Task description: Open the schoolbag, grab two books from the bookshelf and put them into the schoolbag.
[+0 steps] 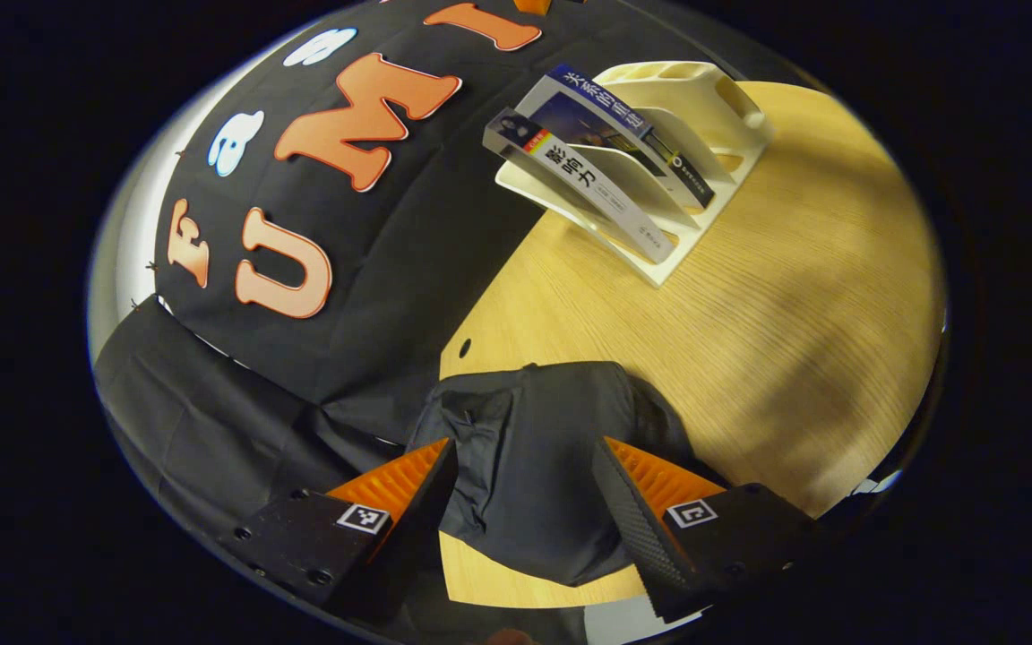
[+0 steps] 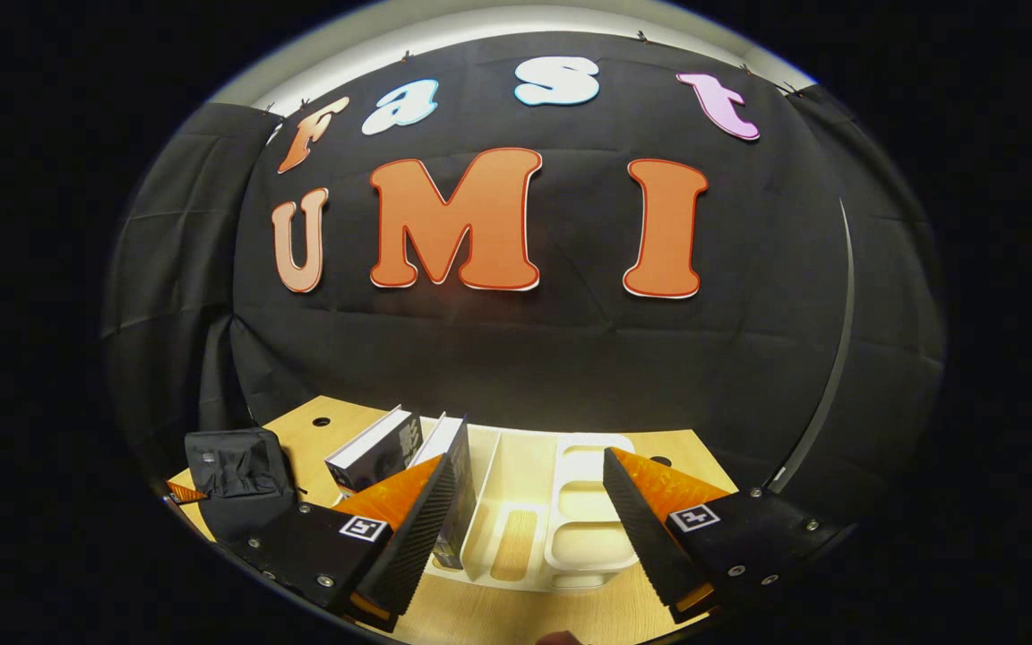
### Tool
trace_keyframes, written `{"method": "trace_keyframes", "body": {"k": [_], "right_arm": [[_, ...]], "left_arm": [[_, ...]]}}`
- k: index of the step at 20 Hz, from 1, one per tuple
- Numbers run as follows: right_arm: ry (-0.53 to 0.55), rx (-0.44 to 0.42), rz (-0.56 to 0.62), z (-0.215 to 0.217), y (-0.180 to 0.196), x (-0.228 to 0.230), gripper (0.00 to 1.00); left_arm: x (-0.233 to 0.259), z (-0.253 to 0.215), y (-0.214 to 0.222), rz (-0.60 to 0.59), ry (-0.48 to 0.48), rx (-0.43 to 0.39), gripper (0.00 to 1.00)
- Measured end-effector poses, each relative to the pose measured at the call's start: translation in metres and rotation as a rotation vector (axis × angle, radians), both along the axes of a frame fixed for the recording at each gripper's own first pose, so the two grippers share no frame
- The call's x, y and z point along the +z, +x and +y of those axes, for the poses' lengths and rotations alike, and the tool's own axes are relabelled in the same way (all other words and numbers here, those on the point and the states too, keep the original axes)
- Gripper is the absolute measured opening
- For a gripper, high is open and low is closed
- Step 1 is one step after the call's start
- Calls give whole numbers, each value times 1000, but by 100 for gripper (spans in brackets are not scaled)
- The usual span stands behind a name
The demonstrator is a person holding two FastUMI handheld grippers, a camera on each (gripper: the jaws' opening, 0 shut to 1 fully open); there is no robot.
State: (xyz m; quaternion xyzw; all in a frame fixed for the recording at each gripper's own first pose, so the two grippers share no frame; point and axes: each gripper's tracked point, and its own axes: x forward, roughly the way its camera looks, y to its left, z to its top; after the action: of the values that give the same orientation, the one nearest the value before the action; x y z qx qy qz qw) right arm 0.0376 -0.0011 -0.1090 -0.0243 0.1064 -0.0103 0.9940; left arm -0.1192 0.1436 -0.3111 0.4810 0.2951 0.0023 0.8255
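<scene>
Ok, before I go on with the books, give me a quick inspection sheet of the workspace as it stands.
Surface: wooden table, a round hole near its edge.
Job's things: black schoolbag on the table; two books standing in the white bookshelf.
Clutter: nothing seen.
Grippers: left gripper open, fingers either side of the schoolbag; right gripper open before the bookshelf.
Cables: nothing seen.
Surroundings: black cloth wall.
</scene>
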Motion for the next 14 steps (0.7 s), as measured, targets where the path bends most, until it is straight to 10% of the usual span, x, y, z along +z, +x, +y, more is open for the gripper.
{"method": "trace_keyframes", "body": {"k": [14], "right_arm": [[35,-62,17,-24,-5,-9,98]], "left_arm": [[-18,24,17,-1,139,67,95]]}}
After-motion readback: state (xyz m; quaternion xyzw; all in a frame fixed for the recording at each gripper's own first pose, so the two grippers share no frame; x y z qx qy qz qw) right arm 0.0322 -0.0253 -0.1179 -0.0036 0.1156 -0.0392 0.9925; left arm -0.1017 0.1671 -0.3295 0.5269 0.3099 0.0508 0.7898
